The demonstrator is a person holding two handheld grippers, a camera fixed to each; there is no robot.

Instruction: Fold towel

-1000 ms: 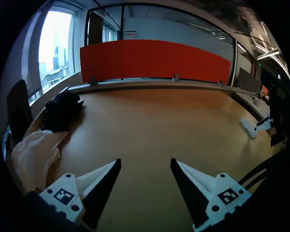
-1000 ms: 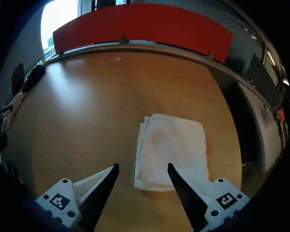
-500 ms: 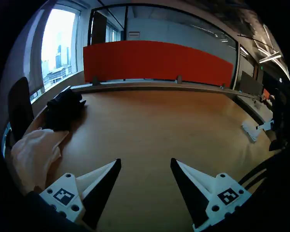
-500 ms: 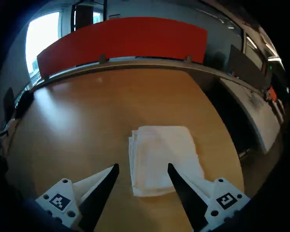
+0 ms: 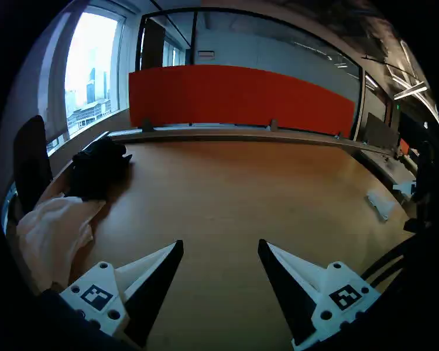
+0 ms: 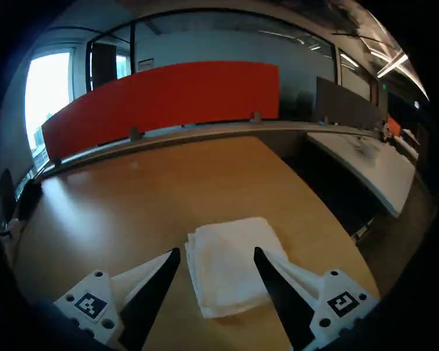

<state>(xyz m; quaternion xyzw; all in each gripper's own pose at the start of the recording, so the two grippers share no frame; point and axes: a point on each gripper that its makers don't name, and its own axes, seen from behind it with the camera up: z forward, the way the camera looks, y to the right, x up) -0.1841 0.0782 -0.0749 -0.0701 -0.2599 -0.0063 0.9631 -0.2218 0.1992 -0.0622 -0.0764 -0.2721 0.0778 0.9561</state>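
Observation:
A white towel [image 6: 231, 263], folded into a thick rectangle, lies flat on the wooden table [image 6: 149, 199] in the right gripper view. My right gripper [image 6: 216, 257] hovers open just above its near half, with nothing between the fingers. The same folded towel [image 5: 382, 203] shows small at the far right of the left gripper view. My left gripper [image 5: 219, 248] is open over bare table, well away from the towel.
A crumpled cream cloth [image 5: 52, 234] and a black bundle [image 5: 96, 167] lie at the table's left edge beside a dark chair [image 5: 29, 158]. A red divider panel [image 5: 243, 96] runs along the table's far side. A second desk [image 6: 366, 161] stands to the right across a gap.
My right gripper has tilted up and pulled back, so the folded towel sits lower and closer in its view. In the left gripper view the towel has slid toward the right edge.

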